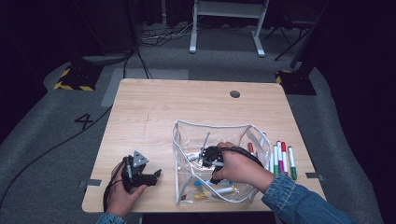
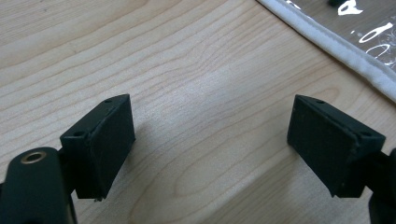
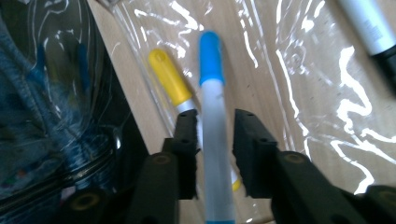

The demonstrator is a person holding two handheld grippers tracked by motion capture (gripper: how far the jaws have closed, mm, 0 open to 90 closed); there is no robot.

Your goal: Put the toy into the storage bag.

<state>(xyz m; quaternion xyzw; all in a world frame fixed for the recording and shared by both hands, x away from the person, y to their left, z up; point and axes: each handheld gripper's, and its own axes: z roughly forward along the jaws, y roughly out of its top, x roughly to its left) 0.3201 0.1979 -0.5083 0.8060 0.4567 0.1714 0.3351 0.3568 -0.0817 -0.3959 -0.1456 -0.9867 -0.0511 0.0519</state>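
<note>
A: Where's the right gripper (image 1: 215,179)?
B: Down inside the clear pouch (image 1: 183,154) on the table (image 1: 154,107), jaws closed narrowly around a blue-capped marker (image 3: 213,116). A yellow-capped marker (image 3: 169,77) lies just beside it (both on the pouch floor).
A: And the left gripper (image 2: 210,144)?
B: Resting low over bare wood near the front left corner, jaws spread wide, holding nothing. The pouch's white edge (image 2: 336,51) sits near it.
A: Other markers?
B: A row (image 1: 281,158) lies on the table right of the pouch.
</note>
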